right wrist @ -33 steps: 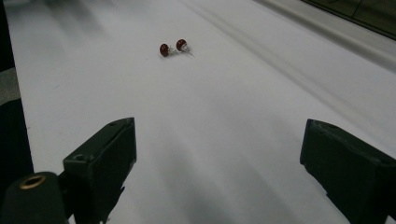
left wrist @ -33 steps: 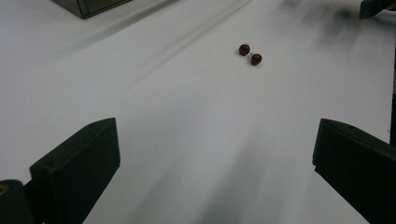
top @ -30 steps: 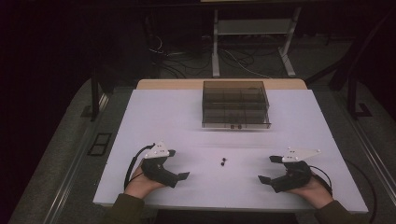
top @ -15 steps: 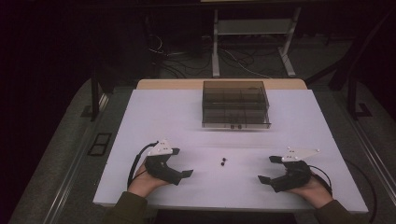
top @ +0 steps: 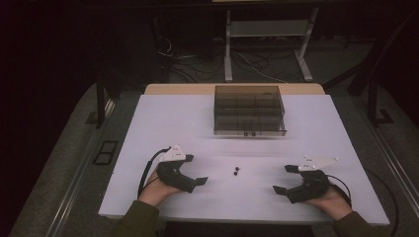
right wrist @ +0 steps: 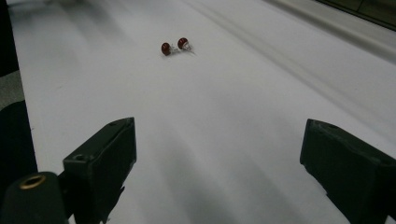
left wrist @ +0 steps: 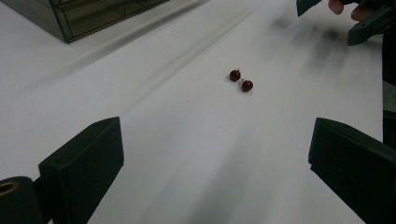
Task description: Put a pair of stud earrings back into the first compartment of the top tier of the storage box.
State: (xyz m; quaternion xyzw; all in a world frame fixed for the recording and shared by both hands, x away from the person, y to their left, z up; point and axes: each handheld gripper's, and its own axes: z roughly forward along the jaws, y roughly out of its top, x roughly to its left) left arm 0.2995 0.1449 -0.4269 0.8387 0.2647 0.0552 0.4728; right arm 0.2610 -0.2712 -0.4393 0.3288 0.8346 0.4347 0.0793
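Note:
Two small dark red beads (top: 236, 172) with short silver posts lie side by side on the white table, midway between my grippers. The left gripper view has the beads (left wrist: 241, 80) ahead of the left gripper (left wrist: 217, 135), whose jaws stand wide apart with nothing between them. My left gripper (top: 196, 170) rests near the front edge, left of the beads. To their right lies my right gripper (top: 283, 178), also open. In the right gripper view the beads (right wrist: 175, 46) sit ahead and left of the empty right gripper (right wrist: 217, 135).
A smoky transparent box with small drawers (top: 249, 111) stands at the back middle of the white table (top: 163, 128); its corner (left wrist: 93, 14) shows in the left gripper view. The right gripper (left wrist: 369, 23) and a fingertip appear there at top right. Cables lie on the floor behind.
My left gripper has shifted a little to the right, toward the beads. The right gripper and the beads have stayed put.

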